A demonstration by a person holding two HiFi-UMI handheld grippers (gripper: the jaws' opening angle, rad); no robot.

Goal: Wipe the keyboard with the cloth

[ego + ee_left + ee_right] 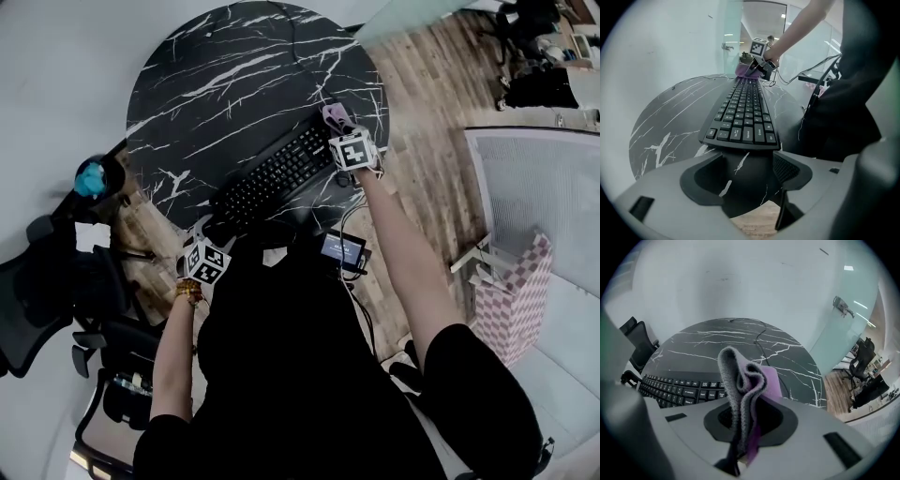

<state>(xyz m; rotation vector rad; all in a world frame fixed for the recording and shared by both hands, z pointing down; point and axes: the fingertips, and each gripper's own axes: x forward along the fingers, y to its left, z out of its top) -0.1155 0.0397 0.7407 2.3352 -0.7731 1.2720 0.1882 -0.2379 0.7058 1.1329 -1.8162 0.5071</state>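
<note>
Left gripper (747,172): fingers apart, nothing between them; under the gap are the edge of the black marble table (670,122) and a strip of wood floor. Just ahead of the fingertips is the near short end of the black keyboard (745,112), which runs straight away from them. Right gripper (744,423): fingers clamped on the grey-and-purple cloth (740,380), a folded bunch standing up past the tips. In its own view the keys lie left of the fingers, with a thin cable (761,341) beyond. Only the left gripper view shows the cloth at the keyboard's far end; contact unclear. Only the head view shows an office chair (56,281) outside the left gripper.
</note>
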